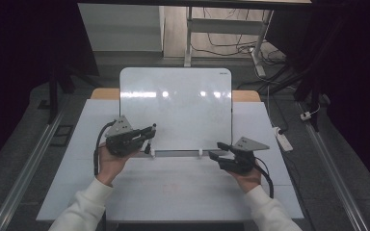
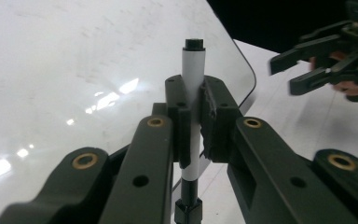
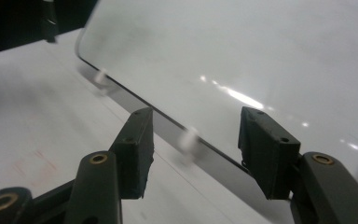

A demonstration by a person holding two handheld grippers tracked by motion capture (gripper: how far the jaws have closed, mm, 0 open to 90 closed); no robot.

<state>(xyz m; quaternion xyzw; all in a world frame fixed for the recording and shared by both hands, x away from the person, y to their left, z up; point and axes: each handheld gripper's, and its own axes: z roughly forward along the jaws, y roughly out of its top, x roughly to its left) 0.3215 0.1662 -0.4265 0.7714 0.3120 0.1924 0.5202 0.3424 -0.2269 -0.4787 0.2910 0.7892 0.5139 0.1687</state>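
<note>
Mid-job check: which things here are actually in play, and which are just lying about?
In play:
- marker, clamped in the left gripper
- whiteboard, propped on the table
- right gripper, open beside the board's lower edge

Lying about:
- power strip on the floor
- cables behind the table

It looked like a lab or recording room: black curtains (image 1: 24, 57) closed off both sides of the frame, loose cables (image 1: 231, 48) and a power strip (image 1: 283, 139) lay on grey carpet, and metal desk legs (image 1: 189, 36) stood at top centre.
</note>
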